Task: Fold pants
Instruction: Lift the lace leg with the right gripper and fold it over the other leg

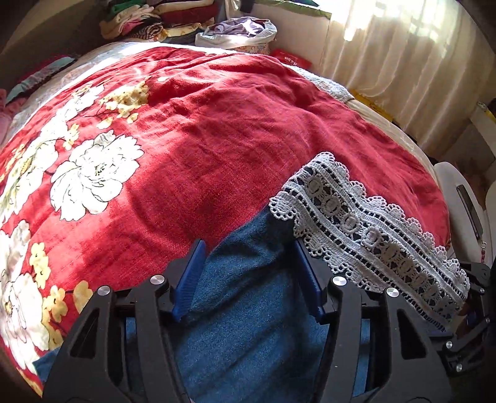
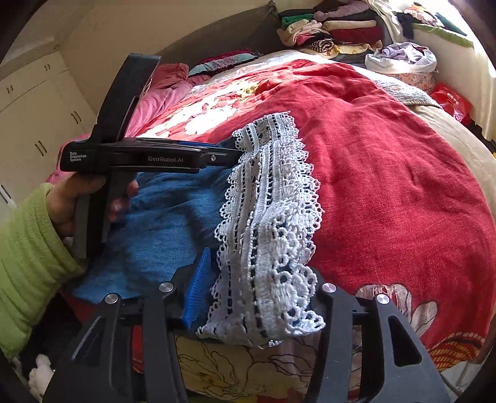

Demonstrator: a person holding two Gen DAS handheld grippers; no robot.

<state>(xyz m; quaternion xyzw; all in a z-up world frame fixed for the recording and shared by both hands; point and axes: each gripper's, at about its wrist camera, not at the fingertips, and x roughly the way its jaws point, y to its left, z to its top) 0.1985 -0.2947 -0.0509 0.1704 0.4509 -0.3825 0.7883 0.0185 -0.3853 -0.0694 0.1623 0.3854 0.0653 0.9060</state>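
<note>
Right at the near edge of the bed [image 1: 387, 124]: pants [image 1: 248, 310] of blue denim, spread on the red cover [image 1: 217, 124], with the white lace cuff [image 1: 372, 229] running along that edge. In the right wrist view, the cuff's outer end reaches just past the cover's near border. Beyond the cuff, a wide stretch of wrinkled open cover all the way to the far side. Close on the right, the beige mattress edge, then a pale curtain [image 1: 403, 55].

Left tongs [image 1: 249, 248]: half spread, denim bunched between the two blue pads and touching both, just beside the inner end of the cuff. Right tongs [image 2: 260, 266]: about as wide, straddling the outer end of the cuff. Near pad against the lace, far pad hidden under it, so cannot tell whether pinching or only standing around it. Around the left tool's handle, a hand [image 2: 71, 198] in a green sleeve [image 2: 24, 254], low at the left over the denim.

Soft surface throughout: red cloth printed with large white and yellow flowers, sunlit in the far part.

At the head end, a stack of folded clothes [image 1: 155, 18] and an open bag of laundry [image 1: 245, 31], well apart from the pants. Along the left, a bunched pink quilt [image 2: 164, 90], then white wardrobe doors [image 2: 31, 108]. By the curtain side, a red packet [image 2: 452, 99].
</note>
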